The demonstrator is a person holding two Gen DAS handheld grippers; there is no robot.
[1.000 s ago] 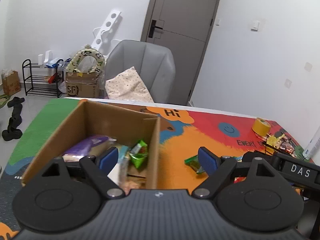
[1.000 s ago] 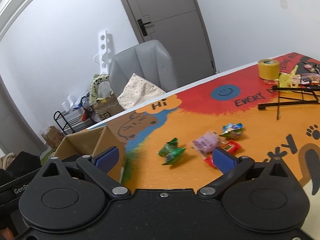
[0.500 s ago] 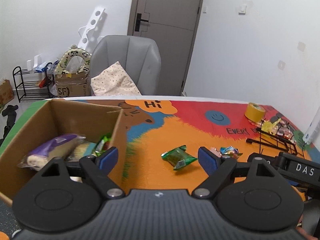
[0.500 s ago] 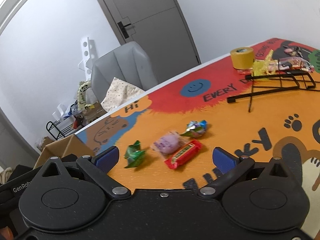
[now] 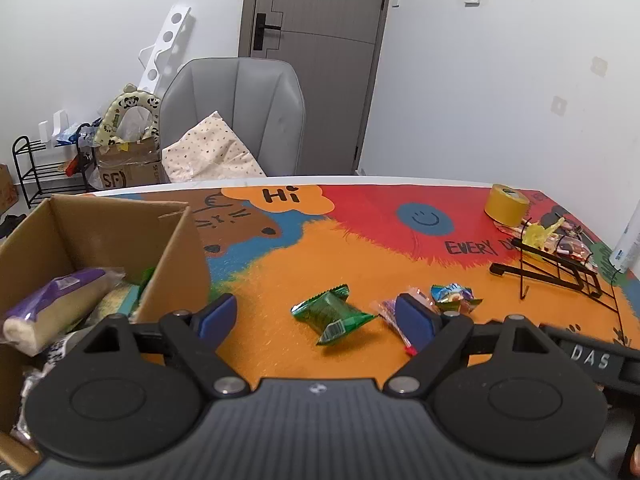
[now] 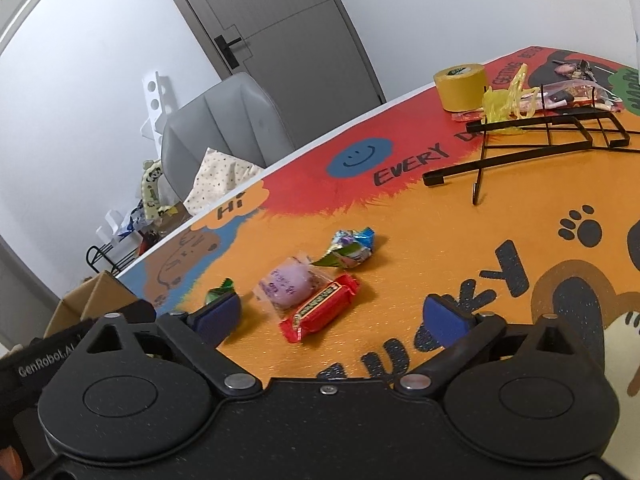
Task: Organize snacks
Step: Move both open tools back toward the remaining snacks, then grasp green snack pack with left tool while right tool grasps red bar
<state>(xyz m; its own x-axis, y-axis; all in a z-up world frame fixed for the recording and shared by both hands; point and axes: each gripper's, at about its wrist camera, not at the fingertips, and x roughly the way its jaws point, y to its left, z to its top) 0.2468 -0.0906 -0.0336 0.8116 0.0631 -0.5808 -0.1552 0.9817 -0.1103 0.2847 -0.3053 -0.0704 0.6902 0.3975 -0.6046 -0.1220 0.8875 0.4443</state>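
A cardboard box (image 5: 176, 248) at the table's left holds several snacks, among them a purple-wrapped bun (image 5: 60, 300). My left gripper (image 5: 316, 320) is open and empty above the table, with a green packet (image 5: 330, 314) lying between its fingers. My right gripper (image 6: 332, 320) is open and empty; a red bar (image 6: 320, 312), a pink round snack (image 6: 290, 286) and a blue-green candy (image 6: 352, 248) lie just ahead of it. The green packet (image 6: 218, 292) shows behind its left fingertip. The box corner (image 6: 96, 300) is at far left.
A yellow tape roll (image 5: 506, 204) (image 6: 460, 80), a black wire rack (image 5: 560, 268) (image 6: 552, 140) and more wrapped items (image 6: 572, 92) lie at the table's far right. A grey chair (image 5: 236, 116) stands behind the table. A white bottle (image 5: 628, 240) is at the right edge.
My left gripper has swung right, away from over the box, towards the green packet. My right gripper has moved closer to the red, pink and blue snacks.
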